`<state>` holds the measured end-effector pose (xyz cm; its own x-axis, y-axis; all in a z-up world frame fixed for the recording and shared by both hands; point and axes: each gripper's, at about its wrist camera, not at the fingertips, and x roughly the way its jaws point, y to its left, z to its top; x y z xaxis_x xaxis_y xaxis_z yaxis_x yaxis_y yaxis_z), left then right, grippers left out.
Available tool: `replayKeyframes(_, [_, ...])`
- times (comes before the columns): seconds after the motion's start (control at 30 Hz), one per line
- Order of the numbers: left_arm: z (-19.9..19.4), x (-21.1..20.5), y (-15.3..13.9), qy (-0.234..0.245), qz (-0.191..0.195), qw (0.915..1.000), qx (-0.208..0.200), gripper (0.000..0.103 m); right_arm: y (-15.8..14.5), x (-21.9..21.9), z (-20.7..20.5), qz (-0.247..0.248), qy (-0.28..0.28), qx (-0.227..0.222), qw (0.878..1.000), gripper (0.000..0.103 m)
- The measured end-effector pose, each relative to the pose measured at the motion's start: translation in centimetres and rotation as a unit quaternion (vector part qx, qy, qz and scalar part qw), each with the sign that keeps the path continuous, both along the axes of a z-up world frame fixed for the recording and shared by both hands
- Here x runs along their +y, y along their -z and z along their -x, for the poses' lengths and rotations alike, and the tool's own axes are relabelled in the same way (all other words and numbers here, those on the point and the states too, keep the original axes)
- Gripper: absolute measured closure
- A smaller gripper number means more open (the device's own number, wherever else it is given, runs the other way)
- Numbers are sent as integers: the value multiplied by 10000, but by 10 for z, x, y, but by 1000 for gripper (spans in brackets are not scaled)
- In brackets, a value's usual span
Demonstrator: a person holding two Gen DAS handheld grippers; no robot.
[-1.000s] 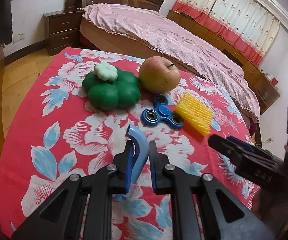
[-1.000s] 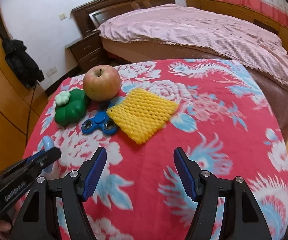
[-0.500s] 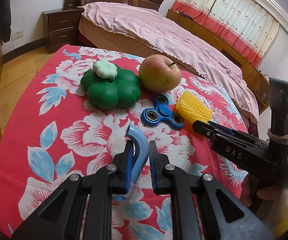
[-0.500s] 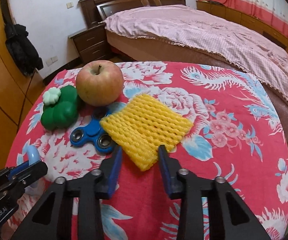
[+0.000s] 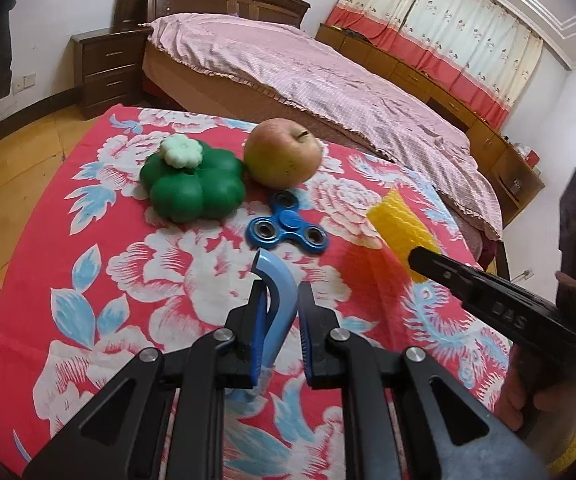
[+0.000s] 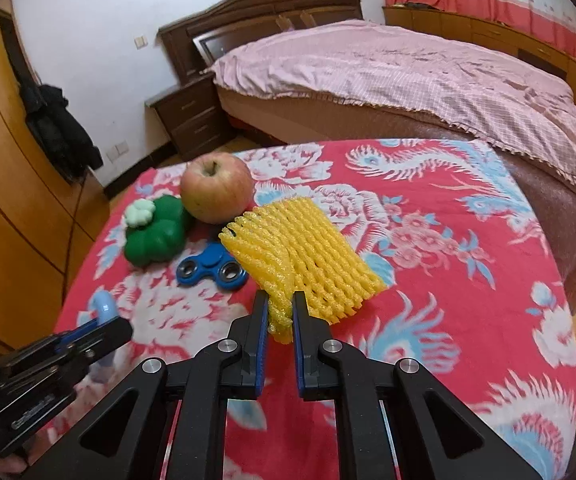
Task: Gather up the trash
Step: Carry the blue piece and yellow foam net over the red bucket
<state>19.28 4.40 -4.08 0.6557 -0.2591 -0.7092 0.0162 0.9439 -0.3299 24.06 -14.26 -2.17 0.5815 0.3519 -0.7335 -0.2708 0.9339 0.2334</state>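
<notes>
1. We see the yellow foam fruit net (image 6: 302, 258) at the near right of the group of things on the table, its near corner pinched between the pads of the right gripper (image 6: 279, 316); that corner is bunched up between the narrow jaws, while the rest of the net slopes away toward the cloth. From the left wrist view the net (image 5: 402, 222) shows as a yellow strip tilted up off the cloth, with the right gripper's black finger across its near end.
2. We see the left gripper (image 5: 281, 308) closed narrow on a light blue curved plastic piece (image 5: 277, 294), which stands up between its blue pads and arches forward past the fingertips. In the right wrist view the same piece (image 6: 103, 306) sticks up from the left gripper at the lower left.
3. Just beside the net's left edge lies a blue fidget spinner (image 6: 211, 268), flat on the cloth.
4. Behind the spinner we find a red and yellow apple (image 6: 215, 188), upright with its stem up, close to the net's far corner.
5. To the left of the apple and touching or nearly touching it sits a green flower-shaped toy (image 6: 155, 236) with a pale green flower knob on top.
6. All of these rest on a table covered by a red floral cloth (image 6: 448, 280).
7. Beyond the table we see a bed (image 6: 408, 76) with a pink cover, a dark wooden nightstand (image 6: 187, 120) and red and white curtains (image 5: 448, 36).
</notes>
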Motion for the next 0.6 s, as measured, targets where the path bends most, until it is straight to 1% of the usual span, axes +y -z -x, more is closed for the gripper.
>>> replayKeyframes(0.37, [21,-30,-18,336,32,9994,-125,89,-35,-53,67,-564,442,-263,9971,92])
replayKeyframes(0.6, [35,-56,-31,643,88,9977,-205,89,-51,-89,106,-705,748,-440,9937,92])
